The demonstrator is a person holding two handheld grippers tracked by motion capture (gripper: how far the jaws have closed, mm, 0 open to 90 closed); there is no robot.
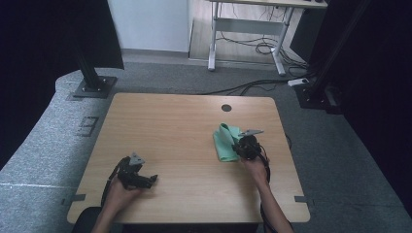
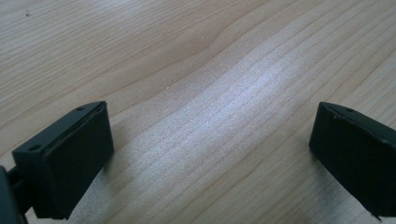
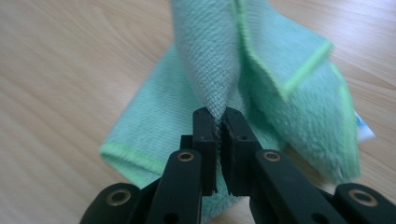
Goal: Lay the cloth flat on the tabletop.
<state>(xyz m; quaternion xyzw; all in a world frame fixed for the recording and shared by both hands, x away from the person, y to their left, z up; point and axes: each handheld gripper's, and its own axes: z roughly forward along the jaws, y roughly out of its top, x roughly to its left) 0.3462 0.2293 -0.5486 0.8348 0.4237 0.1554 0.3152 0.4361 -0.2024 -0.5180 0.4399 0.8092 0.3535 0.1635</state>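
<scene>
Here we see a green cloth [image 1: 226,143] lying on the right side of the wooden table [image 1: 184,131]. Our right tongs [image 3: 222,122] are squeezed tight on a fold of the cloth, and that pinched part stands up while the rest lies flat on the wood. Our left tongs [image 2: 210,149] are wide open with nothing in them. They sit low over the bare table, well apart from the cloth.

Light wooden table [image 1: 184,126], round grommet hole; green cloth [image 1: 224,145] lying right side.
</scene>
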